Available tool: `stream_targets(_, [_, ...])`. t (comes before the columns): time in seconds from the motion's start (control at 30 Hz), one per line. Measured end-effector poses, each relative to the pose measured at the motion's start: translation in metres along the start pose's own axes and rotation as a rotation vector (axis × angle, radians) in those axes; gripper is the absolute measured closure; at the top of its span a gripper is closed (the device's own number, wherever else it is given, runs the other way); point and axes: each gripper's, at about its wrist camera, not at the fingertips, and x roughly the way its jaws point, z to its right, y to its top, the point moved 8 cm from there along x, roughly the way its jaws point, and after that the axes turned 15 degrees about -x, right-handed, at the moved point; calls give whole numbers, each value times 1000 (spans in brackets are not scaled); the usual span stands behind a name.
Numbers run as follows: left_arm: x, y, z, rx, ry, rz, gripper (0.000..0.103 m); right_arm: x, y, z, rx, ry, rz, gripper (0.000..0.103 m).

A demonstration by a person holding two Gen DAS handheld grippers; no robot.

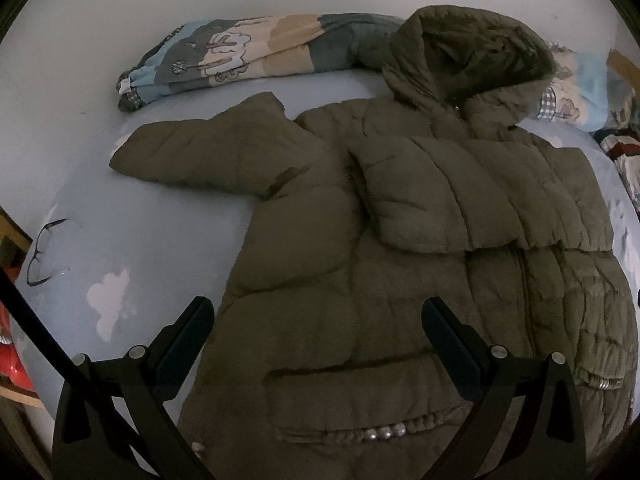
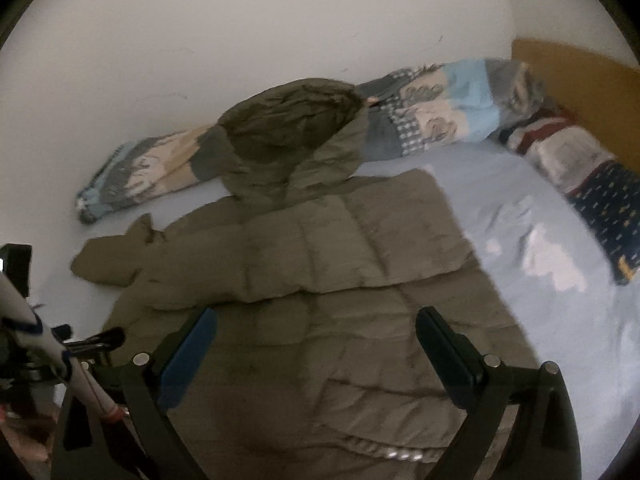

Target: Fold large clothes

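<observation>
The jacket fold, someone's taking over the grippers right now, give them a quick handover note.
Left gripper: open, empty, over the jacket's hem.
Right gripper: open, empty, over the lower front.
Jacket: flat on the bed, front up, hood toward the wall.
Done: one sleeve folded across the chest.
Left: other sleeve is spread out on the sheet; fold it in, then the body.

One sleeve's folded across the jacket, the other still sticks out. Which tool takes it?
Left, probably. In its view the unfolded sleeve lies out on the sheet on that tool's side, and the left tool is open over the jacket hem. The right tool, also open, faces the already folded side.
</observation>
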Motion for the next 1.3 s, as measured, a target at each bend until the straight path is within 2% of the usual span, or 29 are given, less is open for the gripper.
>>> stream_targets(0.13, [1,10,-10,-21,1,21,0,8,-5,-2,76,92,-22,1])
stream_targets(0.23, [1,22,-20,-56,-63,33,0,14,-9,-9,82,147,-56,1])
stream_targets(0.37, [15,34,-49,-153,-117,-12,0,24,-18,-5,49,73,-138,1])
stream_targets(0.53, [30,58,-102,-235,-58,-14,0,40,-38,6,0,-13,-270,1])
stream_targets(0.63, [35,81,-141,-278,-31,15,0,44,-45,6,-57,-42,-303,1])
stream_targets(0.7, [40,99,-173,-362,-42,20,0,45,-46,4,-70,-34,-313,1])
stream_targets(0.77, [50,121,-207,-477,-88,6,1,45,-47,1,-69,-15,-321,1])
stream_targets(0.8, [54,130,-219,-518,-106,1,8,45,-47,0,-70,-12,-326,1])
stream_targets(0.83, [61,141,-237,-572,-126,-6,18,45,-48,-1,-72,-9,-330,1])
stream_targets(0.93, [84,166,-273,-647,-147,-44,40,47,-51,-4,-72,4,-349,1])
stream_targets(1.0, [101,183,-297,-687,-152,-63,45,49,-56,-4,-57,18,-363,1])
stream_targets(1.13, [139,205,-331,-810,-211,-89,47,50,-62,-3,-31,22,-377,1])
stream_targets(1.3, [180,206,-350,-923,-282,-116,55,56,-58,-8,-45,-5,-359,1])
